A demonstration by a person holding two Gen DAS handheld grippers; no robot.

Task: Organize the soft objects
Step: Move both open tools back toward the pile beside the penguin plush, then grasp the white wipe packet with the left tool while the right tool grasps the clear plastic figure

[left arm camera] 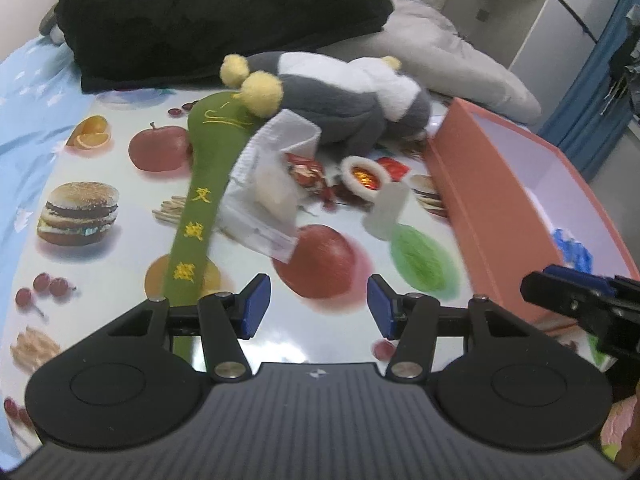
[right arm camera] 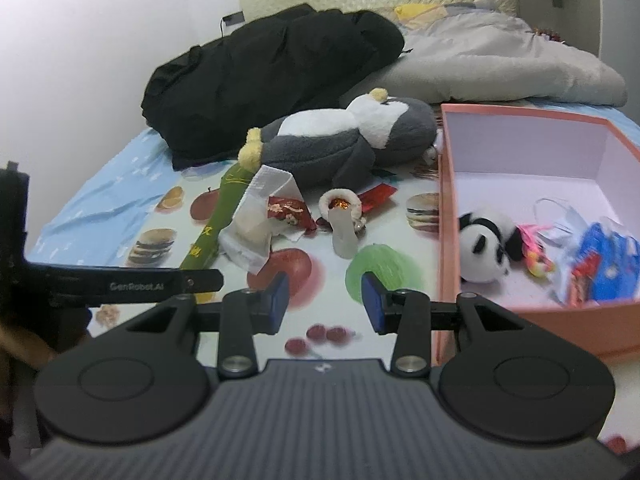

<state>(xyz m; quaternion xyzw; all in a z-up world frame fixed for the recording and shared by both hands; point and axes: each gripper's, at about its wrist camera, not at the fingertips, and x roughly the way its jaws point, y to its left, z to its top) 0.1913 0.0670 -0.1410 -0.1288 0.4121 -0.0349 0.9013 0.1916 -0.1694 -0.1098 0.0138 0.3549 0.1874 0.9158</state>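
A grey and white plush penguin [left arm camera: 352, 100] [right arm camera: 348, 140] lies on the food-print cloth, left of the pink box [left arm camera: 496, 208] [right arm camera: 448, 208]. In front of it lie a long green stuffed hammer [left arm camera: 200, 188] [right arm camera: 220, 216], a white cloth pouch [left arm camera: 264, 192] [right arm camera: 256, 224], red packets [right arm camera: 286, 210] and a small mushroom-shaped toy [left arm camera: 368, 180] [right arm camera: 344, 220]. Inside the box sit a panda plush [right arm camera: 486, 244], a pink item and blue packets [right arm camera: 608, 264]. My left gripper [left arm camera: 318, 306] is open and empty, above the cloth near the hammer's handle. My right gripper [right arm camera: 324, 302] is open and empty, left of the box's near corner.
A black jacket [left arm camera: 216, 20] [right arm camera: 272, 76] and a grey quilt [left arm camera: 452, 56] [right arm camera: 500, 64] are piled at the back of the bed. A blue sheet [left arm camera: 28, 120] shows at the left. A cabinet and a blue curtain [left arm camera: 600, 60] stand to the right.
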